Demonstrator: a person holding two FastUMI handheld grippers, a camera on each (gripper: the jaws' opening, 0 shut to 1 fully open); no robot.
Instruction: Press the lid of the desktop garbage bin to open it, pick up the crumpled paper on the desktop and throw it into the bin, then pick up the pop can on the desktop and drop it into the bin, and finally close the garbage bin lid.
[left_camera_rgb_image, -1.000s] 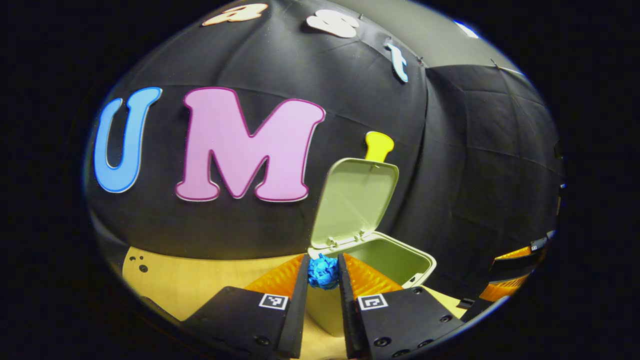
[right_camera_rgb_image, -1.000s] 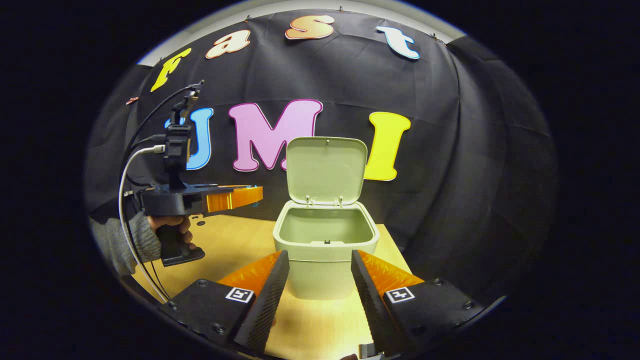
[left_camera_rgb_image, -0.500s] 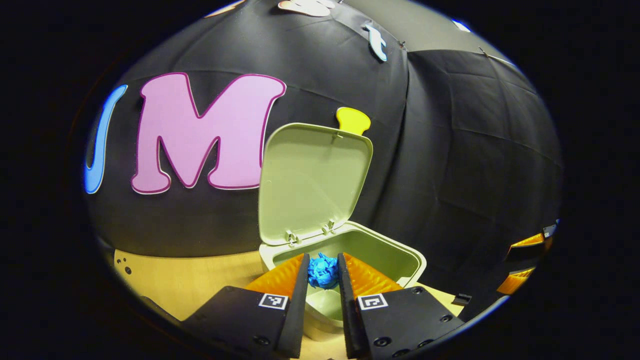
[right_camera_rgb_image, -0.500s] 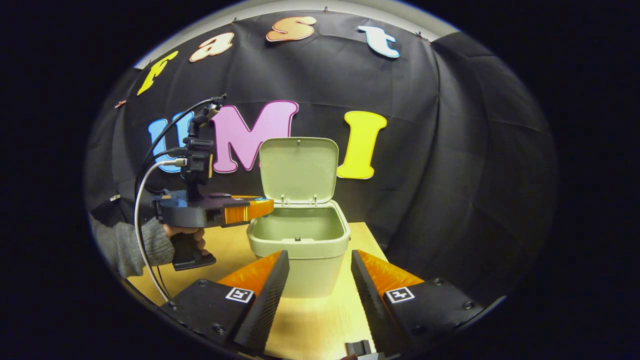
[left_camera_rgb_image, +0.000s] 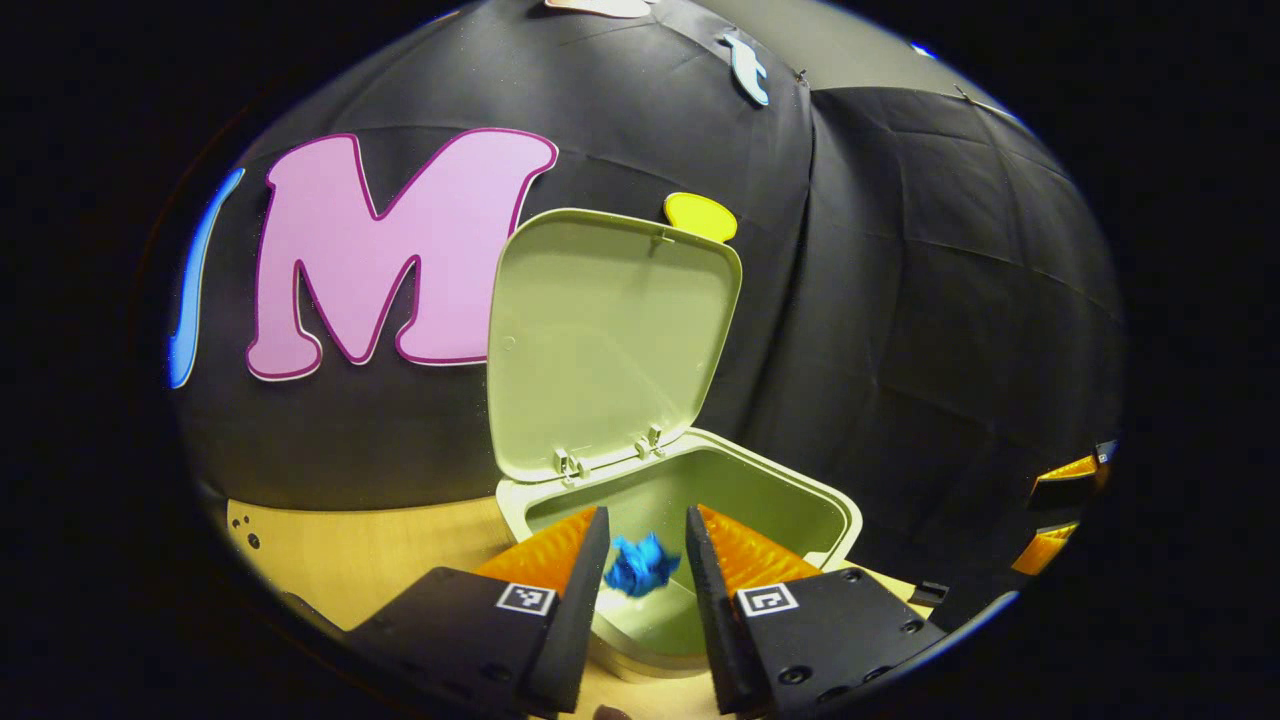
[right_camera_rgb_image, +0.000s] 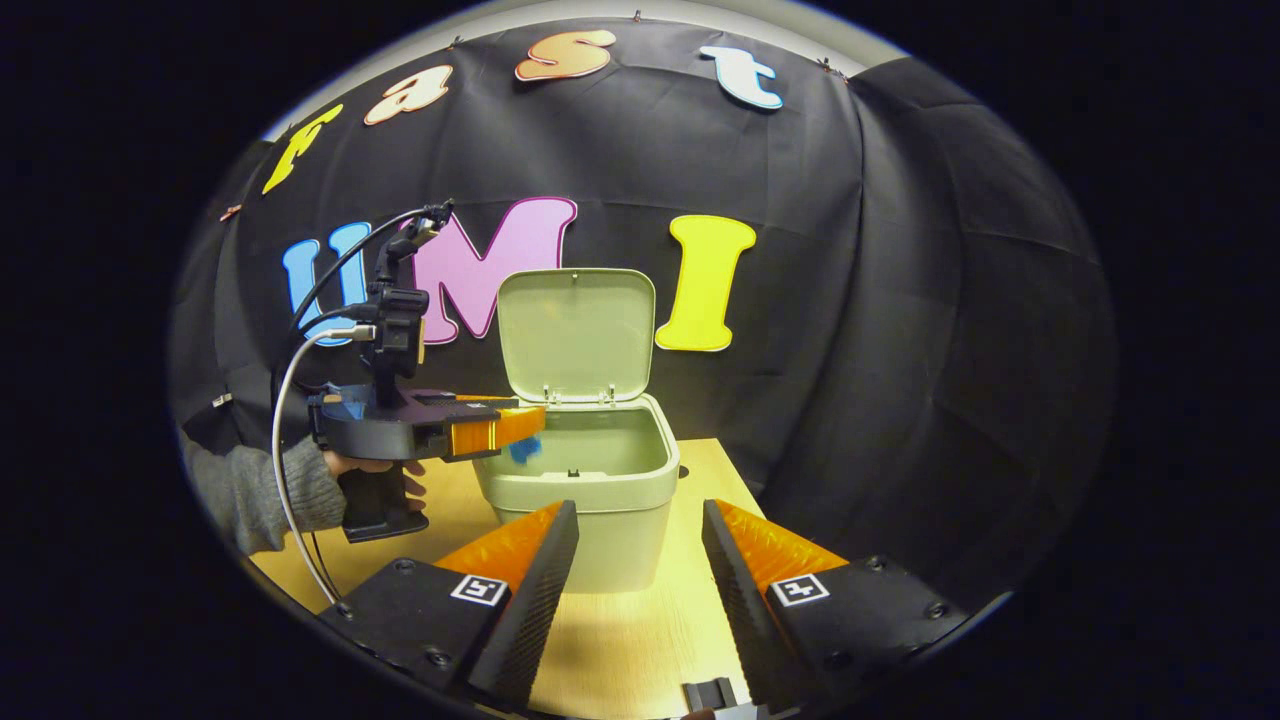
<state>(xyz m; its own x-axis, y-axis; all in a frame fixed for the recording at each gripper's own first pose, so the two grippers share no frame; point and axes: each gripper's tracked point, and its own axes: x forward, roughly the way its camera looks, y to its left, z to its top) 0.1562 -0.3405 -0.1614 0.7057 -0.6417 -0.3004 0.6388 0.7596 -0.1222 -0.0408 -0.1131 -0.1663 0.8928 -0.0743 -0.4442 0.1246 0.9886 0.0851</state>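
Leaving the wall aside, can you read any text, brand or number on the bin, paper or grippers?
On the bin and its lid: none.
On the paper: none.
On the left gripper and right gripper: square coded markers, which are patterns only, with no words or numbers.

Own tongs (right_camera_rgb_image: 640, 560) spread apart over the table (right_camera_rgb_image: 640, 650), empty. Ahead, garbage bin (right_camera_rgb_image: 580, 500) with lid (right_camera_rgb_image: 575, 335) upright. Left tongs (right_camera_rgb_image: 505, 430) over its rim, blue crumpled paper (right_camera_rgb_image: 522, 452) just below their tips.
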